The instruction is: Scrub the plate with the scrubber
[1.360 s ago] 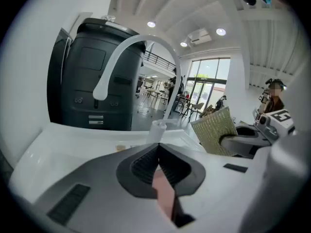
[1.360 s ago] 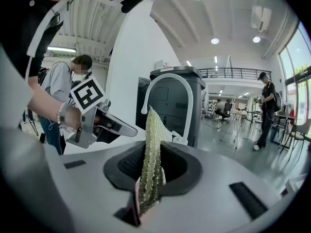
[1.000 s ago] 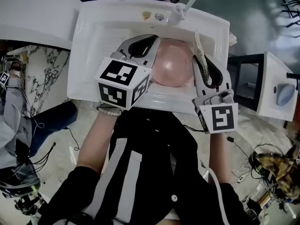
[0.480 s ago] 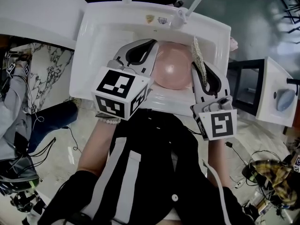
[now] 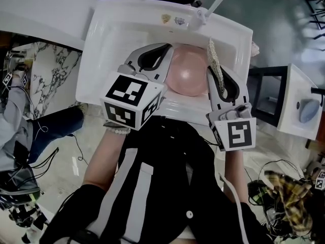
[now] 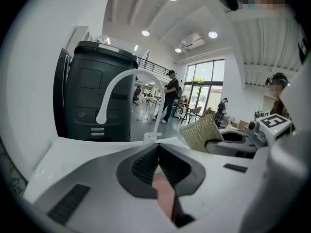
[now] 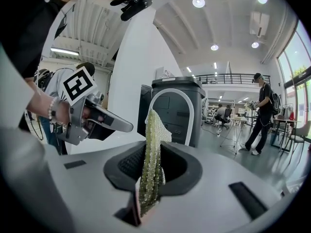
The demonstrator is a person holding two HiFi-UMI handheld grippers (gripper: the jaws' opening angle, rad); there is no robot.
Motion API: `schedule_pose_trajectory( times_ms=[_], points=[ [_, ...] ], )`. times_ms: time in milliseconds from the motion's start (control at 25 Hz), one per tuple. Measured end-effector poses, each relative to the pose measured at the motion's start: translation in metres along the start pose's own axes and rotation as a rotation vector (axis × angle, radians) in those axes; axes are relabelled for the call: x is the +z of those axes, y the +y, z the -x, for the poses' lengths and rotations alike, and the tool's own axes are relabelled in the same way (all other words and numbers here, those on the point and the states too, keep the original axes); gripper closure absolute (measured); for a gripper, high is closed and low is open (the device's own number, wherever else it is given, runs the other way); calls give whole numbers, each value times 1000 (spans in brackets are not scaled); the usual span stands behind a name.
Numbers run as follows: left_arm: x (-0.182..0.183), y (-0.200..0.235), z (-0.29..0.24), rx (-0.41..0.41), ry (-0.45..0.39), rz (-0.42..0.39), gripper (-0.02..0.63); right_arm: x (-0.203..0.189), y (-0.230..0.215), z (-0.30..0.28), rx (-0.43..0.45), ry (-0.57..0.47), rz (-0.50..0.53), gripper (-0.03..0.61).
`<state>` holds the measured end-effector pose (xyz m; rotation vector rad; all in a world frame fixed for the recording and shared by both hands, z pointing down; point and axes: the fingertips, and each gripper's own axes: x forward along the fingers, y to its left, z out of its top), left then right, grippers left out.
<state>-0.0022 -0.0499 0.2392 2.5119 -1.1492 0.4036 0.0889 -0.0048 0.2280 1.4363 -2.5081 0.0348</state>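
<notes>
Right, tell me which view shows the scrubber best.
The right gripper view: the scrubber fills the centre, its yellow-green mesh clear, clamped upright in the right gripper. The head view shows only a thin edge-on strip beside the pink plate; the left gripper view catches it small, off to one side.

support: white sink [image 5: 109, 39] | rear rim: faucet [image 5: 216, 1], two stickers [image 5: 166, 18] | basin: pink plate [image 5: 188, 75]

My head cam stares steeply down on the sink [image 5: 101, 50]; both gripper cams ride low, close behind their jaws, facing outward, sharing that dark bin [image 6: 95, 96] and faucet [image 6: 101, 110].
</notes>
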Motion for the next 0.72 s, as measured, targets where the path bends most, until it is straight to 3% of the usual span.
schedule_pose_trajectory(
  times_ms=[720],
  points=[
    [-11,2,-1,5,28,32,612,-4,7,3,17,30,36,508]
  ],
)
